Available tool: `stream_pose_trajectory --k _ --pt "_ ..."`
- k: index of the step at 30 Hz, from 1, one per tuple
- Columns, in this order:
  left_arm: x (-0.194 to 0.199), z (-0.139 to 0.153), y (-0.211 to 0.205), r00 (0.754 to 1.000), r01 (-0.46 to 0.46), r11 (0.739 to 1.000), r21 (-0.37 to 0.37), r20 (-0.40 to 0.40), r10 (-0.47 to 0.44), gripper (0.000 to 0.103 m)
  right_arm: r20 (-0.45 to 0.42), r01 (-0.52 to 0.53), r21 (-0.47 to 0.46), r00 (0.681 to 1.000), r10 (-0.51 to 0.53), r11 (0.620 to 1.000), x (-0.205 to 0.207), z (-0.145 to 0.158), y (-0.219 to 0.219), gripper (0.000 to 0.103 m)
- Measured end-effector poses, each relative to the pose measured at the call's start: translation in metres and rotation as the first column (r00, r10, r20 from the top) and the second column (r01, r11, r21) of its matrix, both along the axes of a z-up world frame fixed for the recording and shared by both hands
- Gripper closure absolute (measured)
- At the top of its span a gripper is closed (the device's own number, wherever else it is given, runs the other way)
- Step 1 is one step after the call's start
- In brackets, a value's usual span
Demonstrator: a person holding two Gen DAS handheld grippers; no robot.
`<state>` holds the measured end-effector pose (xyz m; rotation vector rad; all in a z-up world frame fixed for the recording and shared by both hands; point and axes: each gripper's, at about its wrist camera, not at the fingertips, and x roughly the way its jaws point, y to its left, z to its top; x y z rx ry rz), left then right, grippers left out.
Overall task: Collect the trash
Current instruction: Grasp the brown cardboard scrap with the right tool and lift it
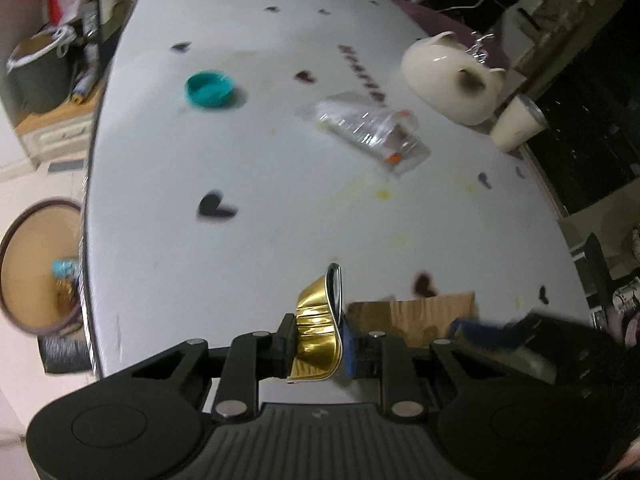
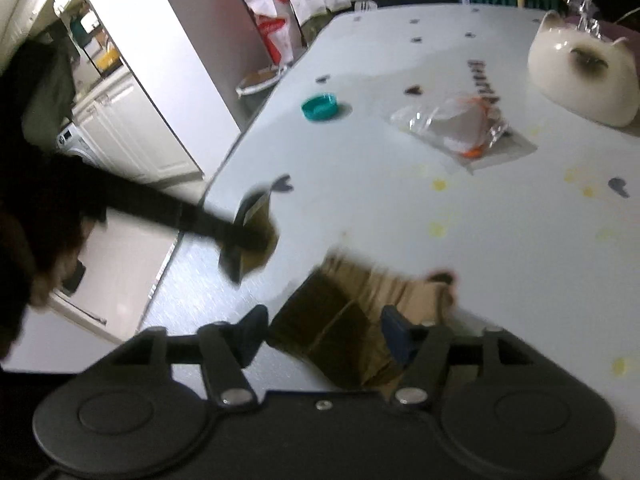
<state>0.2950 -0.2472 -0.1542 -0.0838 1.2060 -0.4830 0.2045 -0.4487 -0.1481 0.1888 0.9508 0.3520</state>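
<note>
**Left gripper clamped on gold foil cup; right gripper around cardboard**

The left gripper (image 1: 320, 344) is closed on a crushed gold foil cup (image 1: 318, 326), held above the white counter (image 1: 240, 160). The right gripper (image 2: 324, 332) stands with jaws apart around a brown cardboard piece (image 2: 348, 320); contact cannot be determined. Beyond the cup lie a clear plastic wrapper (image 1: 368, 130) and, left of it, a teal lid (image 1: 209, 89). A cream ceramic pot (image 1: 450, 80) and paper cup (image 1: 516, 124) stand farther right. A bin (image 1: 36, 268) sits below the counter's left edge. Counter lettering is unreadable.
</note>
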Motion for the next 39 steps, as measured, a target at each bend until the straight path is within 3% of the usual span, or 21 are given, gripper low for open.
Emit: stream_pose_trajectory --k 4,10,15,17,21,24,26,29,31,34,39 --pt "-0.017 -0.006 0.014 1.000 -0.028 1.000 -0.010 -0.004 0.028 0.079 0.047 -0.079 -0.013 0.996 0.079 0.997 0.000 0.015 -0.009 0.004" --pt "-0.036 -0.007 0.025 0.998 -0.056 0.998 -0.039 -0.001 0.056 0.079 0.021 -0.251 -0.116 0.967 0.255 0.961 0.006 0.018 -0.021 0.000" --pt "-0.045 -0.013 0.024 0.999 -0.050 0.997 -0.051 -0.014 0.049 0.079 -0.073 -0.400 -0.104 0.916 0.394 0.910 0.002 0.004 -0.024 0.000" --pt "-0.049 -0.015 0.024 0.998 -0.053 0.998 -0.047 -0.018 0.052 0.079 -0.084 -0.470 -0.140 0.883 0.462 0.872 -0.001 0.003 -0.016 0.000" --pt "-0.056 -0.017 0.022 0.998 -0.052 0.997 -0.052 -0.025 0.051 0.079 -0.046 -0.544 -0.300 0.828 0.558 0.783 -0.011 0.001 0.001 0.000" --pt "-0.061 -0.018 0.018 0.999 -0.038 0.997 -0.066 -0.026 0.036 0.079 -0.024 -0.594 -0.402 0.768 0.640 0.697 -0.014 -0.004 0.011 0.000" --pt "-0.063 -0.019 0.016 0.999 -0.031 0.997 -0.066 -0.029 0.029 0.079 -0.055 -0.643 -0.428 0.720 0.691 0.636 -0.009 -0.011 0.016 0.000" --pt "-0.064 -0.021 0.016 0.999 -0.034 0.997 -0.069 -0.036 0.032 0.079 -0.108 -0.689 -0.410 0.687 0.718 0.598 0.005 -0.022 0.018 0.000" --pt "-0.065 -0.022 0.016 0.999 -0.036 0.997 -0.069 -0.036 0.034 0.079 -0.121 -0.697 -0.385 0.688 0.716 0.605 0.016 -0.028 0.019 0.000" --pt "-0.065 -0.023 0.016 0.999 -0.043 0.997 -0.070 -0.032 0.041 0.079 -0.125 -0.685 -0.299 0.718 0.685 0.664 0.029 -0.031 0.017 0.002" --pt "-0.069 -0.021 0.015 0.999 -0.041 0.998 -0.051 -0.013 0.040 0.079 -0.093 -0.585 -0.169 0.810 0.578 0.793 0.035 -0.026 0.012 0.024"
